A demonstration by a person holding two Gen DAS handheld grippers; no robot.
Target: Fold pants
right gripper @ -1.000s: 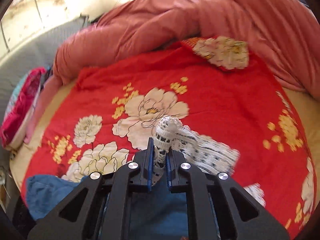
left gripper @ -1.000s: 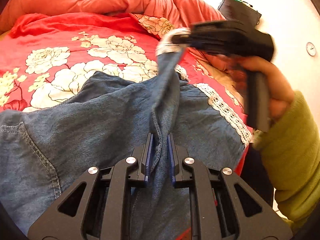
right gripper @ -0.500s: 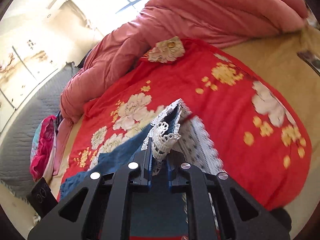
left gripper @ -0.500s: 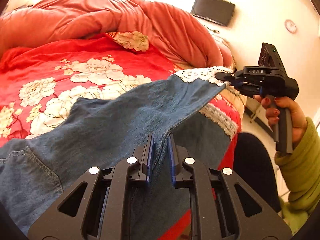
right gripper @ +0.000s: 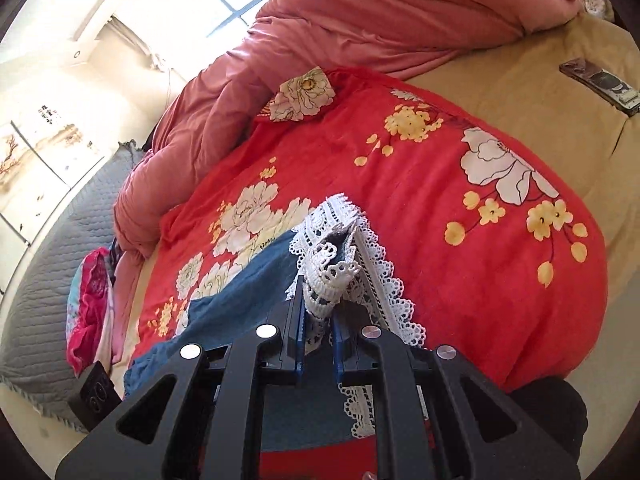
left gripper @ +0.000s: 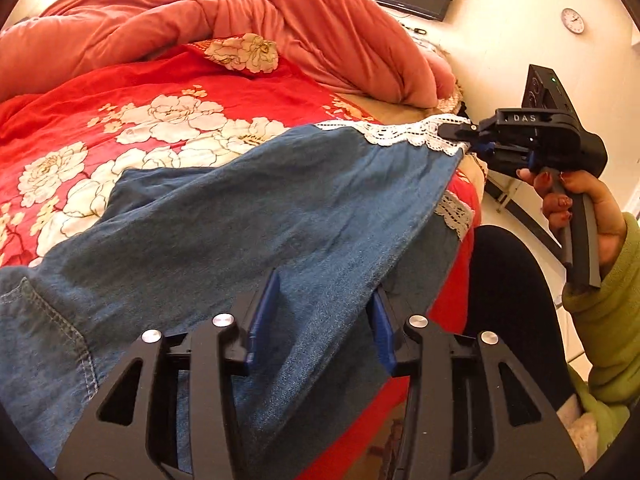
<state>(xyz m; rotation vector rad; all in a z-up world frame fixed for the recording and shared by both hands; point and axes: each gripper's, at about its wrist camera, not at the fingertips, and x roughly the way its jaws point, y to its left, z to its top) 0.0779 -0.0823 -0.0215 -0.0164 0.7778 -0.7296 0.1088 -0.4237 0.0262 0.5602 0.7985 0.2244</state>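
Two grippers work the pants (left gripper: 248, 216), which lie spread over the red flowered blanket (left gripper: 120, 120): the left gripper (left gripper: 320, 320) gapes wide around the denim edge, while the right gripper (right gripper: 316, 340) is clamped on the white lace hem (right gripper: 332, 272).

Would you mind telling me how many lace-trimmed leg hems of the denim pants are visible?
2. One lace hem is clamped in the right tongs, held above the bed; the other lace hem lies lower at the bed's edge, partly hidden under the denim.

Black tool (left gripper: 472, 138) marked "DAS", olive-green sleeve (left gripper: 604, 320), red-painted nails (left gripper: 565, 201).
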